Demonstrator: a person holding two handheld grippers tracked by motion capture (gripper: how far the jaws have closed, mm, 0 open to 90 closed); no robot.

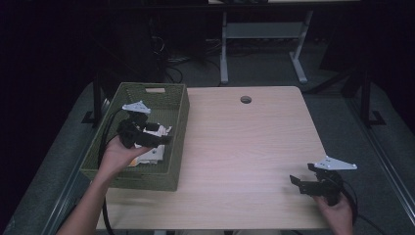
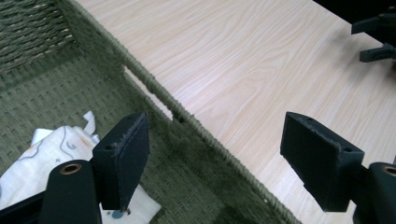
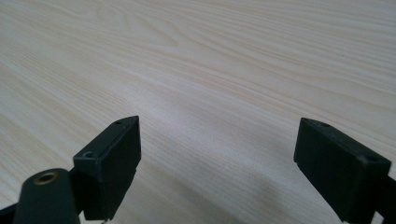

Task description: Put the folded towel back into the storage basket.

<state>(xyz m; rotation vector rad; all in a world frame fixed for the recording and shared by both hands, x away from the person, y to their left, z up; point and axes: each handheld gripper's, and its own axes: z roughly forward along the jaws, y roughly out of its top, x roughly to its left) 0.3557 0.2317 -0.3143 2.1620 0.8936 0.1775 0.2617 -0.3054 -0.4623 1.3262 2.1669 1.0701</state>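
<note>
A green woven basket (image 1: 178,115) stands at the table's left side. In it lies a white cloth-like item with small printed marks (image 1: 152,155). A hand holds my left gripper (image 1: 167,137) above the basket's inside, jaws wide apart with nothing between them. In the left gripper view, that gripper (image 2: 217,137) straddles the basket's rim (image 2: 154,86), and the white item (image 2: 51,149) lies below its left pad. My right gripper (image 1: 294,182) rests low near the table's front right corner, open and empty. In its own view, the right gripper (image 3: 215,144) looks along the bare wood (image 3: 210,56).
The pale wooden table (image 1: 244,147) has a round cable hole (image 1: 245,99) near its far edge. The right gripper's jaws (image 2: 378,39) show far off in the left gripper view. Behind the table stands another desk's white legs (image 1: 223,49), with dark floor around.
</note>
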